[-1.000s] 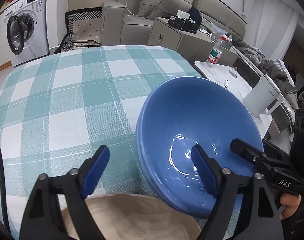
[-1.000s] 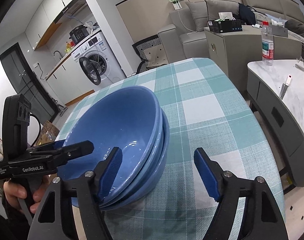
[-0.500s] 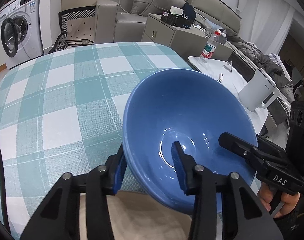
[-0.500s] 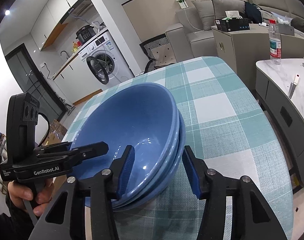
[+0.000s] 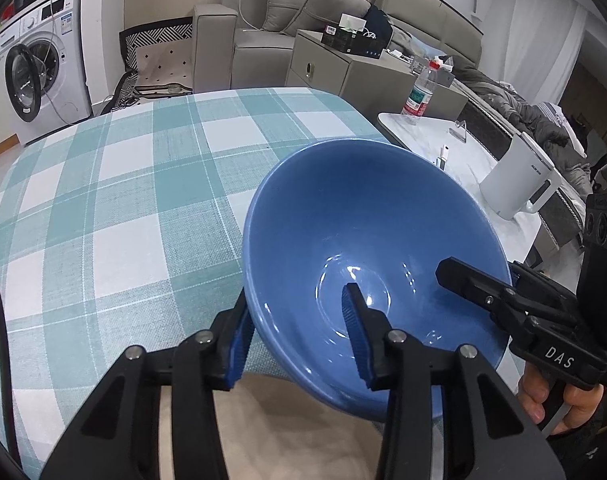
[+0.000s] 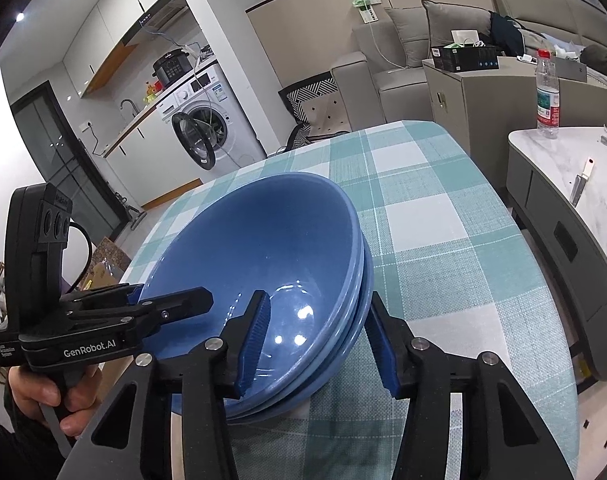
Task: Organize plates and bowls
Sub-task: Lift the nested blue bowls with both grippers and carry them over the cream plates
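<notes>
Left wrist view: left gripper point(image 5: 299, 332) clamped on the near rim of the stacked blue bowls point(image 5: 367, 248), one blue pad outside the wall, the other inside the basin. Stack tilted, mouth facing up and toward the camera, at the near right part of the table point(image 5: 115, 200), over its teal-and-white checked cloth. Just below the stack, at the near edge, a beige plate point(image 5: 287, 432), partly hidden by the gripper's arms. On the right, right gripper point(image 5: 479, 280) reaching over the opposite rim, one black finger inside the bowl; a hand point(image 5: 559, 400) wrapped round its handle. Beyond the table's right edge, a white kettle point(image 5: 519, 184) and a water bottle point(image 5: 421, 92) on a marble counter; a washing machine point(image 5: 35, 68) past the far left corner.

Right wrist view: right gripper point(image 6: 317, 340) closed across the stack's rim point(image 6: 263, 248), inner pad against the glossy inside, outer pad against the outer wall. Three nested rims visible along the right side of the stack. On the left, left gripper point(image 6: 151, 300) gripping the far rim, held by a hand point(image 6: 51, 400). Checked cloth bare beyond the bowls toward the far edge.
</notes>
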A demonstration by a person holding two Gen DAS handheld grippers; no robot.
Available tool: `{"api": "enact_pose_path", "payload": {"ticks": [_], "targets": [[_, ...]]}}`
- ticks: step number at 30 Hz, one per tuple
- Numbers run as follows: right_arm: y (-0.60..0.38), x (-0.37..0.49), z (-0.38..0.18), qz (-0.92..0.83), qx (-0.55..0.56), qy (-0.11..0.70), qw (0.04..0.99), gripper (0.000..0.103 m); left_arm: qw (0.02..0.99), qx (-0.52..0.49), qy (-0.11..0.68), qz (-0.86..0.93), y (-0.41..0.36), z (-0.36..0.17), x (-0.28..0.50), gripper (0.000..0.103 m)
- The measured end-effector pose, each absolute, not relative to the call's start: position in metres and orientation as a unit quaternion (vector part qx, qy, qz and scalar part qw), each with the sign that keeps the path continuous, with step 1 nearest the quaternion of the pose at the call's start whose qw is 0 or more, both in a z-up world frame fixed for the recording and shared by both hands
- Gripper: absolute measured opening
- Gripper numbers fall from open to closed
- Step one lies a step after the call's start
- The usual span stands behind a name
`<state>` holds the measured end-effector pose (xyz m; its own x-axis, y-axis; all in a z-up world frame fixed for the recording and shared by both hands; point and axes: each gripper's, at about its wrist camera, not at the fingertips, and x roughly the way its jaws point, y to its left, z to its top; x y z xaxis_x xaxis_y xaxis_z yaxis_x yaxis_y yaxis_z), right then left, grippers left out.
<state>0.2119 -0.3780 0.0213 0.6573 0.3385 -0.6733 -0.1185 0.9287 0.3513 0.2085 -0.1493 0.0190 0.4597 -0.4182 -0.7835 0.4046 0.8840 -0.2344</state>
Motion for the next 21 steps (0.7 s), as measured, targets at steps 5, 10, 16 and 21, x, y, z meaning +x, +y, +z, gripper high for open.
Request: {"api": "enact_pose_path", "payload": {"ticks": [5, 10, 16, 21], "targets": [[-0.378, 0.212, 0.022, 0.13, 0.14, 0.392, 0.9, 0.05, 0.859, -0.006, 0.454, -0.236, -0.148, 0.023, 0.206, 0.042], [-0.378, 0.21, 0.025, 0.132, 0.138, 0.387, 0.902, 0.05, 0.862, -0.005, 0.449, -0.233, -0.147, 0.027, 0.203, 0.042], [-0.377, 0.206, 0.03, 0.134, 0.138, 0.379, 0.905, 0.05, 0.866, -0.004, 0.444, -0.232, -0.146, 0.033, 0.199, 0.042], [-0.376, 0.202, 0.037, 0.137, 0.138, 0.371, 0.908, 0.05, 0.869, -0.002, 0.438, -0.231, -0.145, 0.039, 0.195, 0.042]]}}
